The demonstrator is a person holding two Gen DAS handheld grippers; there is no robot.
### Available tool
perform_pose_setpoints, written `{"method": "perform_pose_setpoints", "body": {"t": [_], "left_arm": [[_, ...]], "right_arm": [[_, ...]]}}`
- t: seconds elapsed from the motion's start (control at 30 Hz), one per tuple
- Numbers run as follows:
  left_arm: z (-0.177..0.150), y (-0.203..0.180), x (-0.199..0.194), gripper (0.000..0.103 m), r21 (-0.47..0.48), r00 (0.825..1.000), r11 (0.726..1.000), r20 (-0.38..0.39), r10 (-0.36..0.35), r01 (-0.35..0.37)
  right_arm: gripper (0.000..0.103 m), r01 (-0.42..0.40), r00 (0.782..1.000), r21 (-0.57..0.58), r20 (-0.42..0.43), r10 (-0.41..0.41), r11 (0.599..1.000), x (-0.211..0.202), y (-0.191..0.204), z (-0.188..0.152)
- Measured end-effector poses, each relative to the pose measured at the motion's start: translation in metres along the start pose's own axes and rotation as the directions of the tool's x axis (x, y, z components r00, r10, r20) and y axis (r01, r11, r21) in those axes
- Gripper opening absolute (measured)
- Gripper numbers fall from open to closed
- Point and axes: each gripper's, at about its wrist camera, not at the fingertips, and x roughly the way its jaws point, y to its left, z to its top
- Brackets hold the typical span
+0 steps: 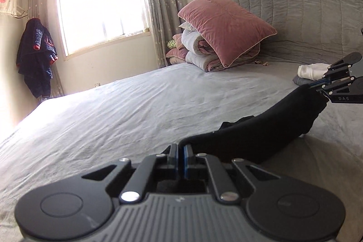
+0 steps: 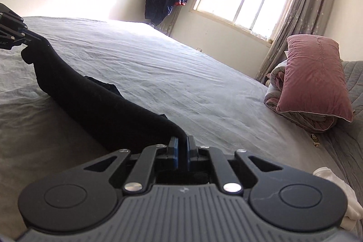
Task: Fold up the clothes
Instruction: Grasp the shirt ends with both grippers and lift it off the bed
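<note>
The wide bed with its pale grey sheet (image 1: 127,110) takes up most of the room, and everything else sits around it. At its head stands the grey quilted headboard (image 1: 301,13). Beyond the bed, on the far wall, the bright window with a pale frame (image 1: 102,8) glows between grey star-patterned curtains (image 1: 161,3), and a dark blue jacket with red trim (image 1: 36,58) hangs in the corner of the room, past the bed's far side.

On the bed, up by the headboard, a rolled grey and pink quilt (image 1: 204,56) lies in a heap, with a dusty pink velvet pillow (image 1: 224,26) leaning on top of it. Nearer along the same end of the bed rests a small stack of folded clothes, a white piece on a grey one (image 1: 310,74).

Across the near part of the bed stretches the long black garment (image 1: 267,124); it is lifted at both ends and sags in the middle, where it touches the sheet.

The left gripper (image 1: 181,151) is clamped on one end of the black garment, its blue-padded fingers (image 1: 186,158) pressed nearly together over the cloth. The right gripper (image 2: 181,145) pinches the other end in the same way, its fingers nearly meeting.

No containers are in view on or around the bed.
</note>
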Motion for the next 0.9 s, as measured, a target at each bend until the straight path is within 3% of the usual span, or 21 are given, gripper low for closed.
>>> {"method": "perform_pose_setpoints", "body": {"t": [0.2,0.37,0.7,0.73,0.83,0.9], "left_arm": [[0.013,0.027,0.053,0.005,-0.054,0.997,0.997,-0.058,0.045,-0.048],[0.015,0.049,0.099,0.005,-0.125,0.990,0.990,-0.137,0.042,-0.059],[-0.008,0.073,0.176,0.006,-0.193,0.962,0.978,-0.272,0.026,-0.081],[-0.010,0.073,0.179,0.010,-0.186,0.960,0.978,-0.276,0.044,-0.098],[-0.013,0.075,0.188,0.016,-0.165,0.953,0.975,-0.287,0.099,-0.151],[-0.013,0.080,0.189,0.027,-0.170,0.950,0.969,-0.285,0.128,-0.181]], "right_arm": [[0.007,0.021,1.000,0.031,-0.020,-0.020,0.999,0.051,-0.015,0.014],[0.007,0.022,0.998,0.047,-0.057,-0.019,0.999,0.092,-0.023,0.019],[0.008,-0.033,0.979,0.116,-0.197,0.056,0.993,0.162,-0.027,0.010],[0.008,-0.037,0.975,0.135,-0.213,0.065,0.990,0.169,-0.029,0.009],[0.020,-0.045,0.963,0.178,-0.254,0.090,0.983,0.183,-0.035,0.004],[0.037,-0.012,0.965,0.206,-0.254,0.066,0.978,0.186,-0.045,0.004]]}}
